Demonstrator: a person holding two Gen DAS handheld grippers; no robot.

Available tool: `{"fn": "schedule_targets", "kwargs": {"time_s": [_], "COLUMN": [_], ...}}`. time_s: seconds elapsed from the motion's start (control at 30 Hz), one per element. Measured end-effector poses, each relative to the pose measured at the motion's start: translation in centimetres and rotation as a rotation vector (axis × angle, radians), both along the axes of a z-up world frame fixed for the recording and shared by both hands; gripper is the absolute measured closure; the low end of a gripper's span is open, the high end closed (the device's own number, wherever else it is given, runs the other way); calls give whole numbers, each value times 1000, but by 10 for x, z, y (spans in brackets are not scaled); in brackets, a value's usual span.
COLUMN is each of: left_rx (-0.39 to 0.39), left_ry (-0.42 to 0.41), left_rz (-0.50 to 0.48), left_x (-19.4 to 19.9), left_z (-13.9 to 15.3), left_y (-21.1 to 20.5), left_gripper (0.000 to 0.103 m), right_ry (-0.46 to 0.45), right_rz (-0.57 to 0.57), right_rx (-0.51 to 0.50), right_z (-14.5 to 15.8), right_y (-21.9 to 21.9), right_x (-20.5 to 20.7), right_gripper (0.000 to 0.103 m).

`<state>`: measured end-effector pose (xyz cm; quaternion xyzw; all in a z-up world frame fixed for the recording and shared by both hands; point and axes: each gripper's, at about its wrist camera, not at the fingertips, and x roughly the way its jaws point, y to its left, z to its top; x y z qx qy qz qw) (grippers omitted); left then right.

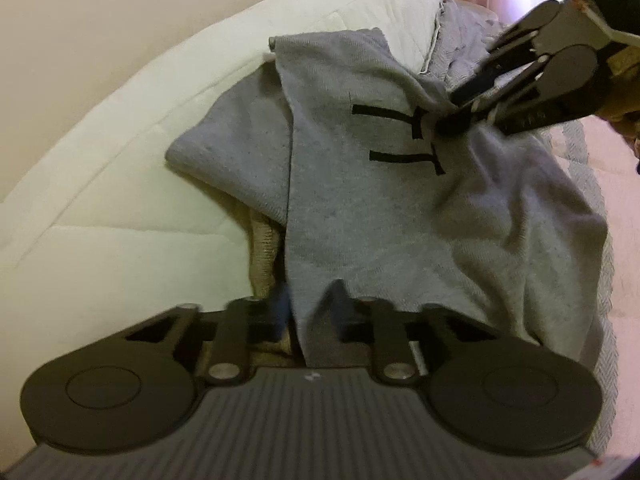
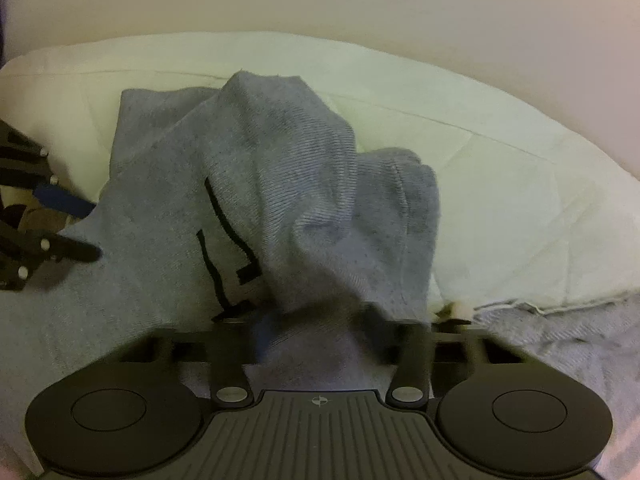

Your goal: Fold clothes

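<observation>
Both grippers are clamped on a grey garment [image 1: 360, 208] printed with black lines [image 1: 400, 136], which lies rumpled across a white quilted pillow [image 1: 120, 184] and a grey knit blanket [image 2: 560, 332] against a pale wall [image 2: 360, 8]. Left gripper [image 1: 308, 312] pinches the cloth's near edge between its closed fingers; right gripper [image 2: 320, 328] has a bunched fold drawn up between its own. A tan knitted item [image 1: 264, 256] peeks from beneath the garment.
</observation>
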<state>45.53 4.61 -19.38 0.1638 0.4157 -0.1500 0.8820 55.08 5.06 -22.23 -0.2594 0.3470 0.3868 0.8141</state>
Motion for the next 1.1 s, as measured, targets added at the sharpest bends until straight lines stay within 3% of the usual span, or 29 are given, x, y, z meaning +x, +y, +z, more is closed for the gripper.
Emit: {"fn": "schedule_targets", "kwargs": {"time_s": [0.17,0.3,0.43,0.6,0.73,0.87,0.9,1.0,1.1], "left_rx": [-3,-45,-87,-134,-170,-258,-271,-229,-165], "left_ry": [-45,-80,-120,-120,-52,144,200,247,258], "left_rz": [-53,-139,-251,-471,-636,-735,-746,-746,-702], "left_x": [-20,-42,-60,-188,-296,-373,-386,-406,-394], "left_z": [21,33,15,49,46,22,12,-9,-30], "left_y": [1,-17,-35,-109,-170,-222,-232,-248,-248], "left_gripper": [103,103,103,103,103,102,99,95,91], "right_ry": [-28,-88,-158,-212,-201,-124,-94,70,114], "right_rz": [-65,-124,-234,-325,-445,-579,-624,-754,-837], "right_rx": [32,57,88,71,57,-48,-93,-228,-266], "right_z": [32,68,110,136,133,104,90,49,34], "right_y": [-41,-90,-166,-275,-363,-449,-469,-516,-535], "right_x": [-45,-98,-170,-295,-401,-503,-526,-581,-610], "right_gripper": [99,100,100,100,100,100,100,99,90]}}
